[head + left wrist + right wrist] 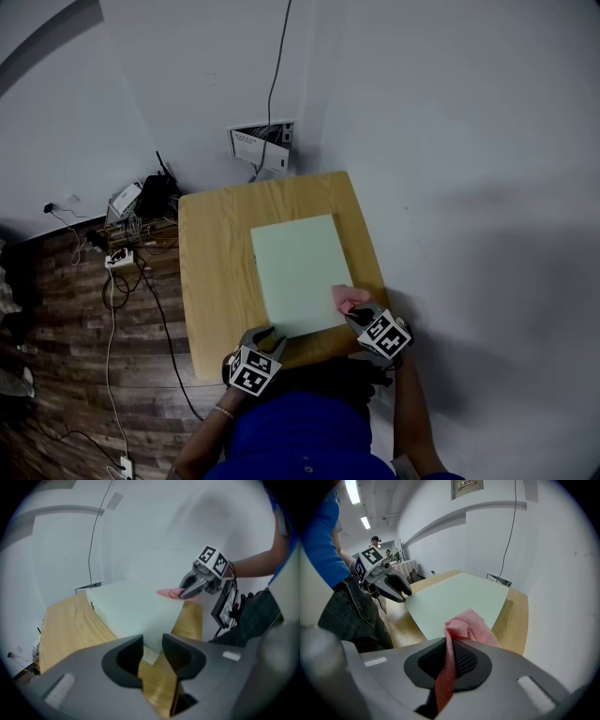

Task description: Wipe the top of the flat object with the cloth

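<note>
Right gripper view shows the pink cloth (468,624) clamped between the shut jaws of the right gripper (451,658), bunched just ahead of them on the pale green board (454,595). The cloth's tail drops out of sight behind the jaws. The board lies on a wooden table (516,616). On the left gripper (152,649) the jaws stand slightly apart, holding nothing, with the board's corner just ahead.

The pale green flat board (298,272) is lying on the light wooden table (216,272), toward its right edge; the pink mesh cloth (349,298) is sitting at the board's near right corner
</note>
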